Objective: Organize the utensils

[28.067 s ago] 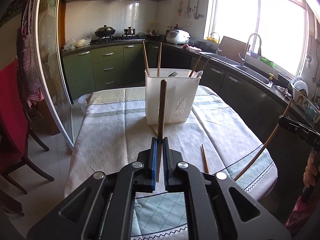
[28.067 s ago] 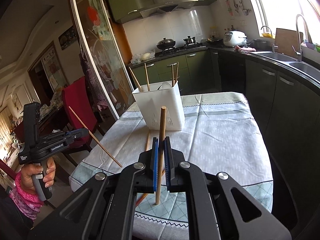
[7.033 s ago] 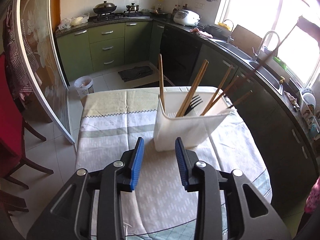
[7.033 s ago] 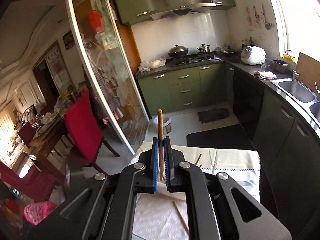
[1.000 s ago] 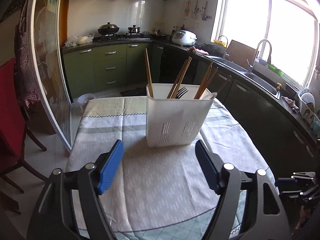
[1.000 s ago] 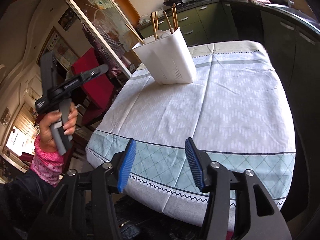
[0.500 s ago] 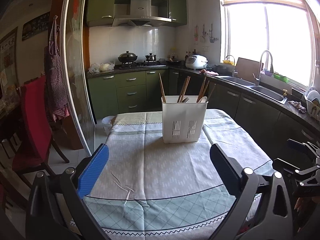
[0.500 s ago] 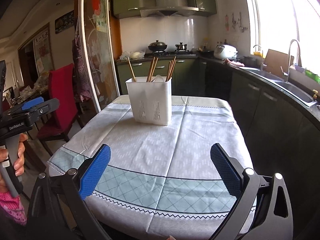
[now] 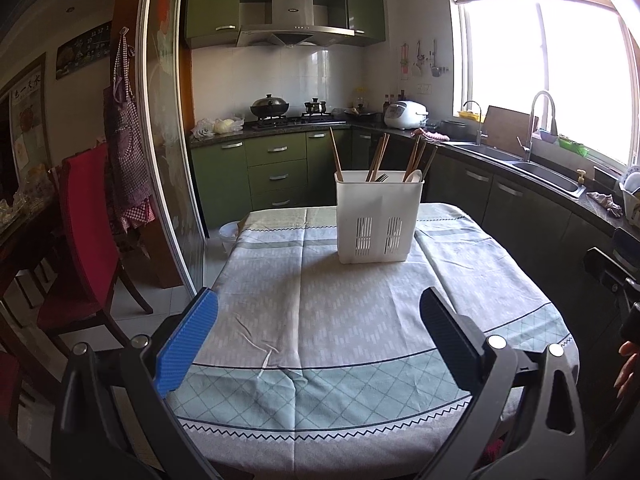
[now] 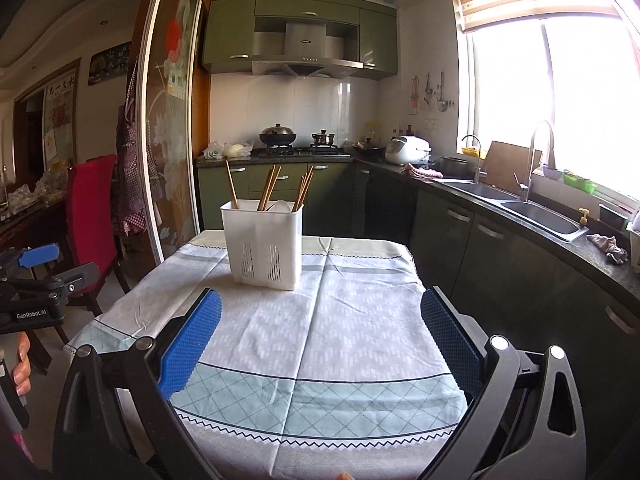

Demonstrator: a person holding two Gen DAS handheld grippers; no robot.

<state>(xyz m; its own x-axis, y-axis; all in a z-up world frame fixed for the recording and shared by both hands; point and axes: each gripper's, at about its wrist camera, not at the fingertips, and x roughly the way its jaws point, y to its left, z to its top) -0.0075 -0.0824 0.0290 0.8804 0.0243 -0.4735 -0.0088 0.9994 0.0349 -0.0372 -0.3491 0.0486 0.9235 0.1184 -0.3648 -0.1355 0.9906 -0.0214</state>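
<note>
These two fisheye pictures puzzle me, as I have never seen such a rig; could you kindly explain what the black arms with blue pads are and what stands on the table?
No robot is here: a person holds a pair of hand-held tongs in each hand, and a camera on each looks forward along its two fingers. One picture is from the left tongs, the other from the right tongs. Both stand wide open, having just been opening, with nothing between the blue pads. On the tablecloth stands a white utensil holder with wooden chopsticks, a fork and a white spoon in it. At the right view's left edge you see the other tongs in the person's hand.
</note>
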